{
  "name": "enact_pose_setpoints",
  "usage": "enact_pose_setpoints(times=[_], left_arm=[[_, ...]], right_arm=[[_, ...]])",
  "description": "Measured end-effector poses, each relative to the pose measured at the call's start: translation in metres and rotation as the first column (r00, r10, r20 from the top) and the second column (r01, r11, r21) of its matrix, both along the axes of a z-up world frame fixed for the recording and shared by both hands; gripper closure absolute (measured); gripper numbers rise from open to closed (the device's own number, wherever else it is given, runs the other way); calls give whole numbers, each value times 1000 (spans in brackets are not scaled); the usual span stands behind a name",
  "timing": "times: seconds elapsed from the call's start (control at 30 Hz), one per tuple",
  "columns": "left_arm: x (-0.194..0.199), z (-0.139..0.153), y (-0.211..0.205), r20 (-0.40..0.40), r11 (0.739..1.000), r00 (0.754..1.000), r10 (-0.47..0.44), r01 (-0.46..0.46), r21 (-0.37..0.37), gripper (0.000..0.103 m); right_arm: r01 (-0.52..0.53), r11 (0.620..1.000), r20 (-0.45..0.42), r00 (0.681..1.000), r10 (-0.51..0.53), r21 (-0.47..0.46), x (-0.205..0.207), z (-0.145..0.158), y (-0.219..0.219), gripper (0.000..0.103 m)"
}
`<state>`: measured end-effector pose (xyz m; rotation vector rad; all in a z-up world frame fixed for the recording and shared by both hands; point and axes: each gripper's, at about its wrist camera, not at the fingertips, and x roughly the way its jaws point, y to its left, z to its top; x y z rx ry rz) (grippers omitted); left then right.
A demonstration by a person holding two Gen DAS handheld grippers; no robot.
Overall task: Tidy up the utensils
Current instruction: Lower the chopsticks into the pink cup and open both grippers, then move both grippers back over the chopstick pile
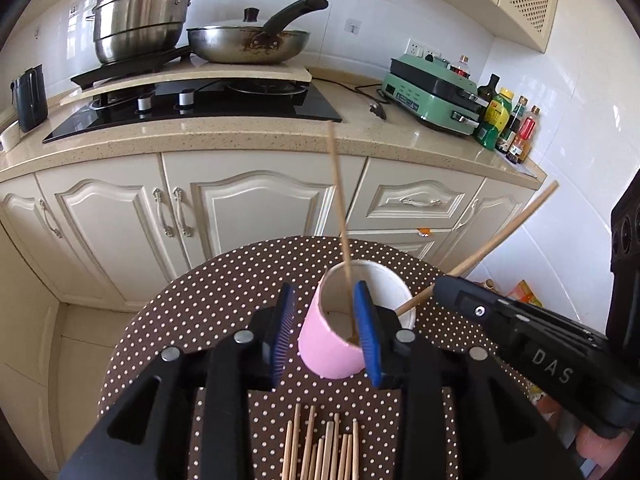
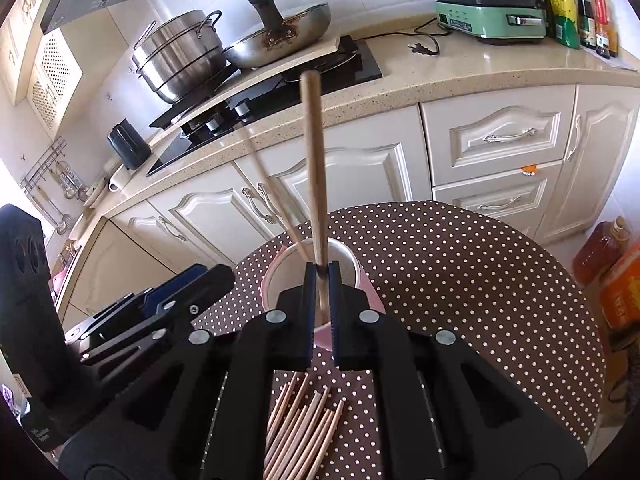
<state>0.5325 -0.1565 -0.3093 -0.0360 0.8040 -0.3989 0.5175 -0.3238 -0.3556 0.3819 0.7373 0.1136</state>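
A pink cup (image 1: pixel 332 348) with a white inside stands on the round polka-dot table (image 1: pixel 224 300). One chopstick (image 1: pixel 340 196) stands in it. My left gripper (image 1: pixel 326 332) is open around the cup's left part, its right finger inside the rim. My right gripper (image 2: pixel 321 280) is shut on a second chopstick (image 2: pixel 314 152) and holds it upright over the cup (image 2: pixel 276 276); it enters the left wrist view from the right (image 1: pixel 500 240). Several loose chopsticks (image 1: pixel 320 452) lie on the table below the grippers, also in the right wrist view (image 2: pixel 304 428).
Beyond the table runs a kitchen counter (image 1: pixel 240 140) with a stove (image 1: pixel 200 108), a steel pot (image 1: pixel 140 20), a frying pan (image 1: pixel 248 40), a green appliance (image 1: pixel 432 92) and several bottles (image 1: pixel 508 124). White cabinets (image 1: pixel 240 208) stand below it. Bottles and boxes (image 2: pixel 608 272) sit on the floor right of the table.
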Motion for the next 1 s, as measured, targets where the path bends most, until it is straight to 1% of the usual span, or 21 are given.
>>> enact_pose_setpoints(times=[0.07,0.17,0.2,0.23,0.27,0.33,0.47,0.53,0.63,0.73,0.83,0.9,1.0], left_arm=[[-6,2,7,-8,1000,1000,20,-20,-8,66],[-16,5,16,-12,999,999,39,-39,0,64],[-20,5,20,-13,999,999,43,-43,6,63],[-24,5,24,-19,999,999,49,-48,10,61],[-27,4,27,-26,999,998,52,-52,8,61],[-34,3,36,-43,998,997,64,-64,5,61],[-50,-2,50,-65,997,995,73,-71,25,61],[-57,-5,58,-82,996,994,78,-75,38,61],[-65,-12,67,-114,996,990,83,-78,41,61],[-72,-22,72,-146,996,986,80,-72,60,61],[-76,-37,75,-194,996,978,71,-58,72,61],[-81,-51,74,-230,995,972,57,-36,97,61],[-87,-70,69,-280,991,959,38,0,134,61]], right_arm=[[-6,1000,-2,1000,6,-10,-4,2,2,95],[-4,1000,-9,1000,3,-17,-10,3,3,94],[2,1000,-11,1000,-2,-18,-12,4,3,90],[6,1000,-14,1000,-6,-19,-14,4,3,81],[8,1000,-13,1000,-8,-17,-17,4,3,77],[10,1000,-4,1000,-10,-13,-24,7,3,62],[9,1000,8,1000,-9,-6,-40,14,2,61],[5,1000,12,1000,-5,-20,-49,18,4,60],[15,1000,9,1000,-15,-19,-59,18,4,58],[31,999,-2,1000,-31,-15,-71,15,5,56],[34,999,-33,999,-35,-12,-81,7,9,56],[30,1000,-64,997,-30,-8,-89,-3,13,56],[9,1000,-139,990,-11,-17,-98,-26,26,56]])
